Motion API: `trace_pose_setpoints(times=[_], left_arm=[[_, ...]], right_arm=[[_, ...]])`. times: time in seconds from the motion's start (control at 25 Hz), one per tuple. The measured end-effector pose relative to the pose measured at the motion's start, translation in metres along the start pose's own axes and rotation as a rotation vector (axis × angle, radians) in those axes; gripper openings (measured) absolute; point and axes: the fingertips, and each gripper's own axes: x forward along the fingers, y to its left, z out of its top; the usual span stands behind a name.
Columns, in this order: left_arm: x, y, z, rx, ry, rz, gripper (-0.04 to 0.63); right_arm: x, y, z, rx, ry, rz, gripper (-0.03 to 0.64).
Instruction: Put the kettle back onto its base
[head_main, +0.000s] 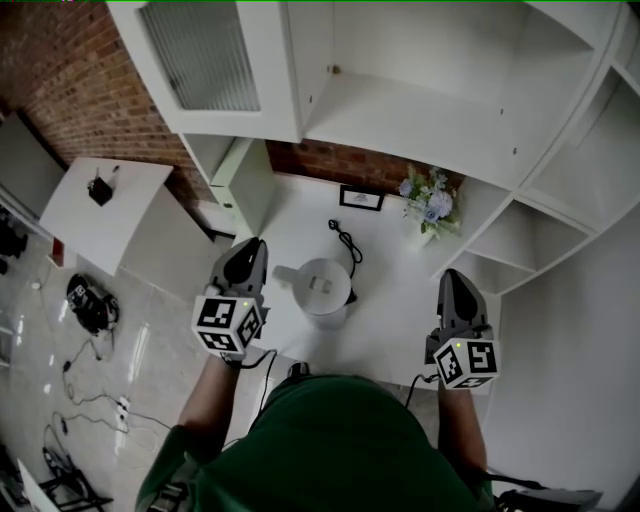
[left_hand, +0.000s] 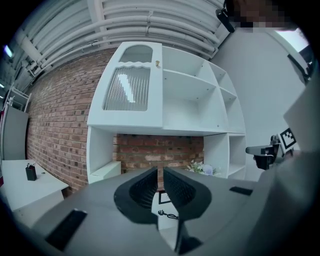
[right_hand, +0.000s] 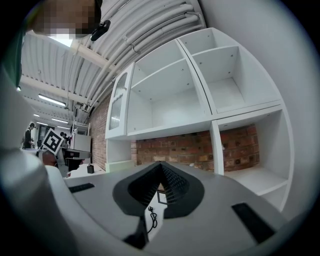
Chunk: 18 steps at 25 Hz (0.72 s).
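Note:
The white kettle (head_main: 322, 290) stands in the middle of the white counter (head_main: 390, 330), its handle pointing left. A black cord (head_main: 345, 240) with its plug lies loose just behind it. I cannot make out the base; only a dark bit shows at the kettle's right foot. My left gripper (head_main: 254, 248) hovers close to the left of the handle, apart from it, jaws shut and empty. My right gripper (head_main: 452, 276) stays well to the right of the kettle, also shut on nothing. Both gripper views look past the kettle; the cord (left_hand: 167, 214) (right_hand: 151, 216) shows between the jaws.
A small black picture frame (head_main: 361, 199) and a vase of pale flowers (head_main: 428, 205) stand at the back of the counter against the brick wall. White shelves (head_main: 440, 110) rise above and to the right. A side table (head_main: 95, 205) and floor cables (head_main: 90, 395) lie left.

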Motion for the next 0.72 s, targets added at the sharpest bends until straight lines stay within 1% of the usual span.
trace_pose_setpoints(times=[0.2, 0.48, 0.6, 0.72], left_arm=[[-0.008, -0.010, -0.005, -0.006, 0.005, 0.015, 0.049], [-0.019, -0.036, -0.009, -0.006, 0.004, 0.018, 0.049], [-0.023, -0.047, -0.008, 0.029, 0.003, 0.012, 0.049], [-0.026, -0.059, -0.002, 0.069, -0.015, 0.005, 0.049]], right_arm=[[-0.009, -0.004, -0.001, -0.006, 0.008, 0.019, 0.021], [-0.029, -0.015, -0.003, -0.010, 0.023, 0.035, 0.021], [-0.035, -0.017, -0.007, -0.020, 0.032, 0.052, 0.021], [-0.042, -0.017, -0.012, -0.030, 0.039, 0.064, 0.021]])
